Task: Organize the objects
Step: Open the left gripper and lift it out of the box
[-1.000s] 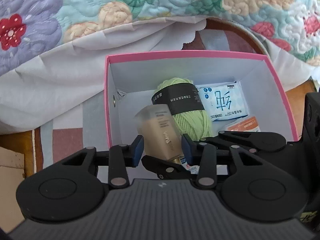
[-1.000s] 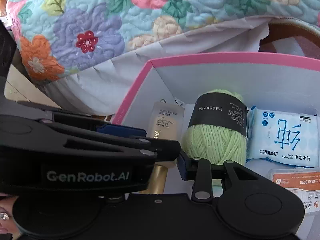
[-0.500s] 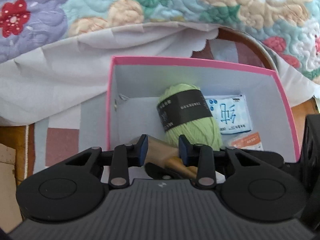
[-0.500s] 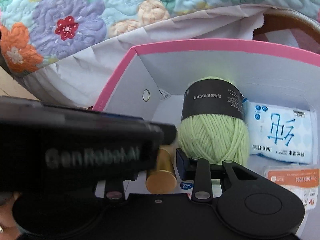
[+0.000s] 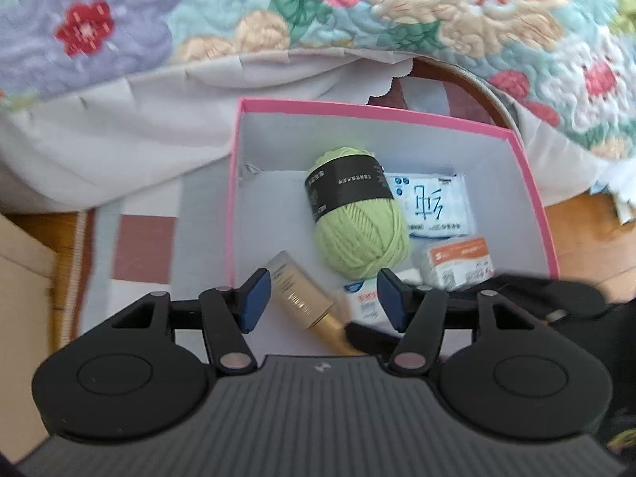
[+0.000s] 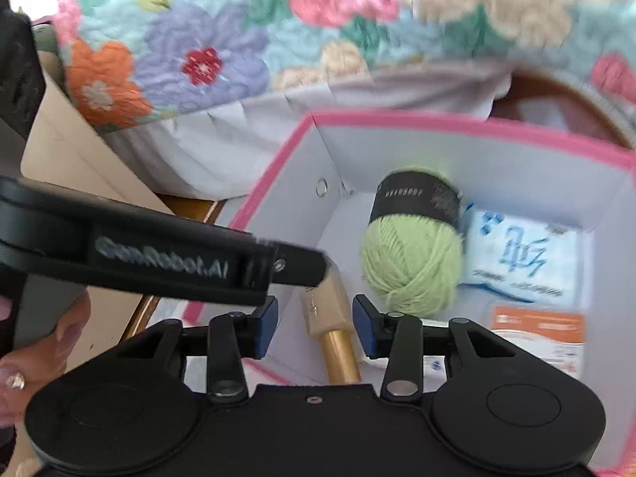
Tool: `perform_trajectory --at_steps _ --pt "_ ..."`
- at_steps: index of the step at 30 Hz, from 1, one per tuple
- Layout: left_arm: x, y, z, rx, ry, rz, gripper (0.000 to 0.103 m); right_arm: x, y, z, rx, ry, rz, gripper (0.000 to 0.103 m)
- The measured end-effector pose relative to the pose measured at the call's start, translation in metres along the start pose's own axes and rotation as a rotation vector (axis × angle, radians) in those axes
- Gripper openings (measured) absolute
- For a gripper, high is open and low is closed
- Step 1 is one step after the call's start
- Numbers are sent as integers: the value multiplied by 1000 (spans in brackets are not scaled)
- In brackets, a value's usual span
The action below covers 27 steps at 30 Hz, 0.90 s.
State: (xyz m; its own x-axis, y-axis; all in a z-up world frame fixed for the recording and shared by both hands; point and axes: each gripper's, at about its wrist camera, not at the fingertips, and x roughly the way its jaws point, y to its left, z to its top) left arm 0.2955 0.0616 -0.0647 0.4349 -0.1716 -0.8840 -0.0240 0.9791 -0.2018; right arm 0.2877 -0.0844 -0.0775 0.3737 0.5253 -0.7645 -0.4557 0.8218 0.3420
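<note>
Since a second ago we have let go of the smooth beige tube (image 5: 296,292): it lies flat in the pink-rimmed box (image 5: 234,183), gold cap toward us. Our left gripper (image 5: 322,302) and right gripper (image 6: 315,326) are both spreading, pads clear of it. Rightward sit the fuzzy green yarn ball (image 5: 359,234) and glossy wipes packet (image 5: 431,206).

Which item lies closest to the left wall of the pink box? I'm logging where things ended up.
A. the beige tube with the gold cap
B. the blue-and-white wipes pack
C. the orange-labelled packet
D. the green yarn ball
A: in the left wrist view the beige tube lies nearest the left wall of the pink box, with the green yarn ball further right.
</note>
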Motion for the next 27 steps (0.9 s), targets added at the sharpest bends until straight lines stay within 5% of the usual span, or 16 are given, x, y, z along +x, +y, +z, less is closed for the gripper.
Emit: perform_trajectory --at_steps 14,27 --pt "-126 -28 -31 102 -89 69 79 -138 50 -3 -175 -91 -70 62" --pt "-191 -60 -81 248 -100 98 84 -222 83 -53 -277 -148 -118 64"
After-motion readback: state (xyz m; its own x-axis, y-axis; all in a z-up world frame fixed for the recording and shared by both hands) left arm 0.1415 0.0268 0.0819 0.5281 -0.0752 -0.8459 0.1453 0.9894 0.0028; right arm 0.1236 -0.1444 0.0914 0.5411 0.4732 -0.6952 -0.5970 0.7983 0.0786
